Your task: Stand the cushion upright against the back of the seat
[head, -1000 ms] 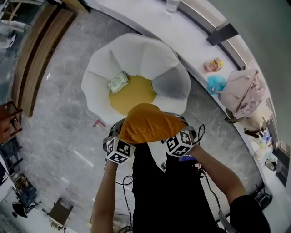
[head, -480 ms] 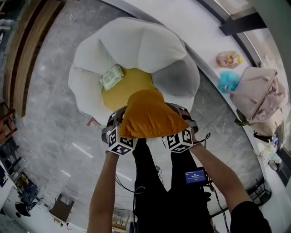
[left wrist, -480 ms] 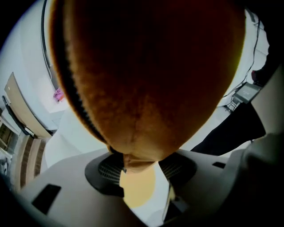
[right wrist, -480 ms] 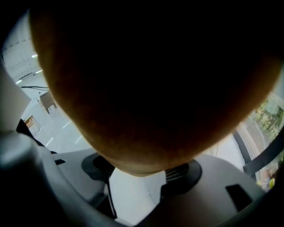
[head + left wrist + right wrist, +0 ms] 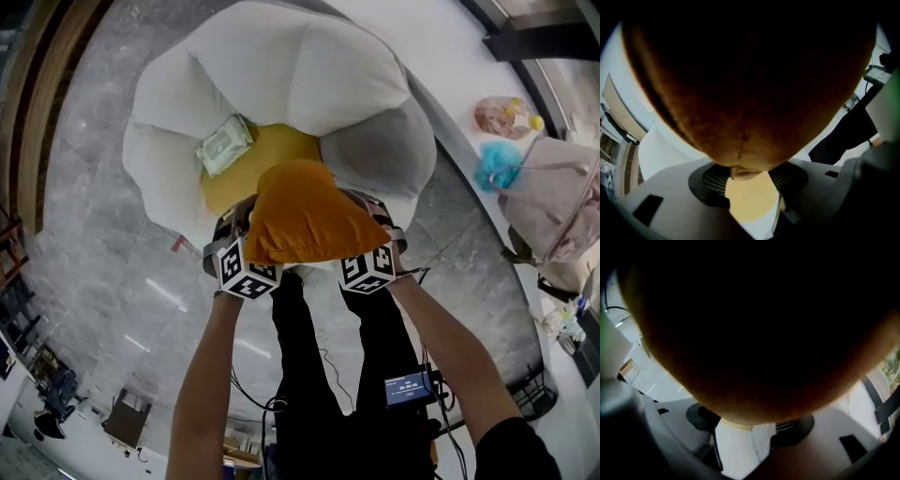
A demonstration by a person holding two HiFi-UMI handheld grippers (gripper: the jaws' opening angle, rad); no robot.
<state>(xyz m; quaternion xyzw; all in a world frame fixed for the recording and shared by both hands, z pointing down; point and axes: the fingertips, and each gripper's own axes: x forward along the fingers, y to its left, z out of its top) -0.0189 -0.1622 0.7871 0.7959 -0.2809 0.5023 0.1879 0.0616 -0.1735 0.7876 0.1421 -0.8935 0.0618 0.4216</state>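
An orange cushion (image 5: 305, 216) hangs over the front of a white petal-shaped armchair (image 5: 169, 169), above its yellow seat (image 5: 239, 173). The chair's tall back lobe (image 5: 309, 66) stands beyond it. My left gripper (image 5: 246, 236) grips the cushion's near left corner; its jaws are opening slightly with the cushion (image 5: 750, 84) still bulging between them. My right gripper (image 5: 375, 234) is shut on the near right corner, and the cushion (image 5: 759, 333) fills its view. In the head view the cushion hides both pairs of fingertips.
A pale green packet (image 5: 225, 145) lies on the seat's left side against the arm. A pink bag (image 5: 562, 202) and a blue item (image 5: 497, 164) sit on the white ledge at right. Below are the person's legs, cables and a small screen device (image 5: 410, 386), over grey marble floor (image 5: 94, 281).
Both grippers have come down with the cushion towards the chair. The chair now looks larger and closer, and the cushion overlaps more of the yellow seat.
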